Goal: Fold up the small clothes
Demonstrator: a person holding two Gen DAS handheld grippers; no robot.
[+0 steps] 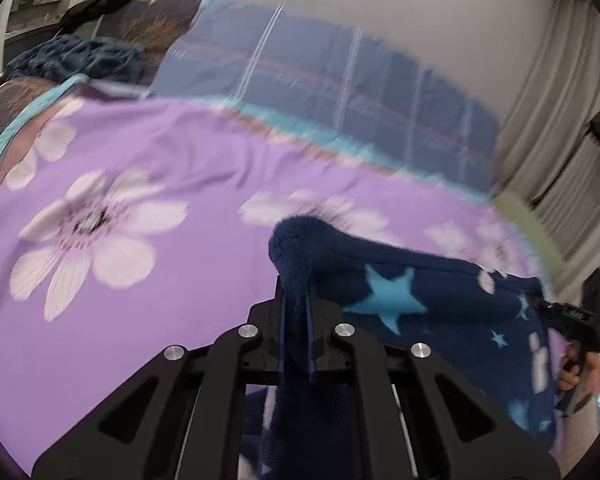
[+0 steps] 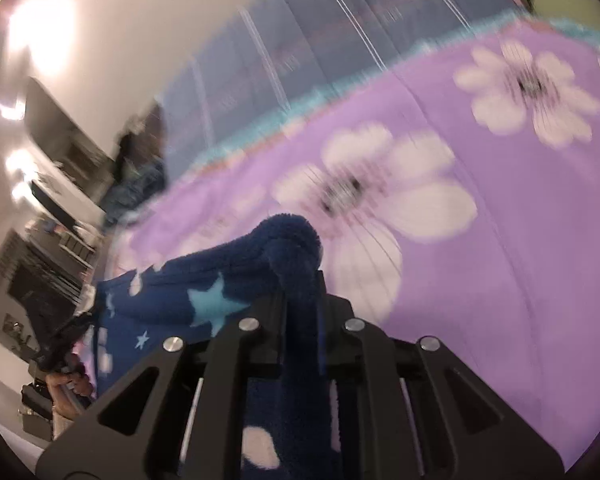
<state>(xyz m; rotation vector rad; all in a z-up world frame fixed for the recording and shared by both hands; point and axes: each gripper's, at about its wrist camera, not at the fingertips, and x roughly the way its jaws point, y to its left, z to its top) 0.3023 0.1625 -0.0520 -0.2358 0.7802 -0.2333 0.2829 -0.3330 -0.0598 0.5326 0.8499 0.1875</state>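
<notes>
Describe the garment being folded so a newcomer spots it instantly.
Start at the purple floral bedsheet covering the bed. Stretched above it between the left gripper and right gripper is the navy fleece garment. Unlike the teal knit heap beyond, it carries light-blue stars.

Both views are motion-blurred: the flower print of the purple bedsheet (image 1: 148, 280) and the checked blanket (image 1: 340, 80) behind it are smeared, worst in the right wrist view, where the shelving at the left edge cannot be made out. The navy star-print fleece garment (image 1: 420, 292) runs off the bottom edge in both views, so its full shape cannot be told, and it hides the pads of the left tongs (image 1: 296, 320) and of the right tongs (image 2: 300, 300). The hand (image 1: 576, 376) behind the garment's edge is only partly seen.
</notes>
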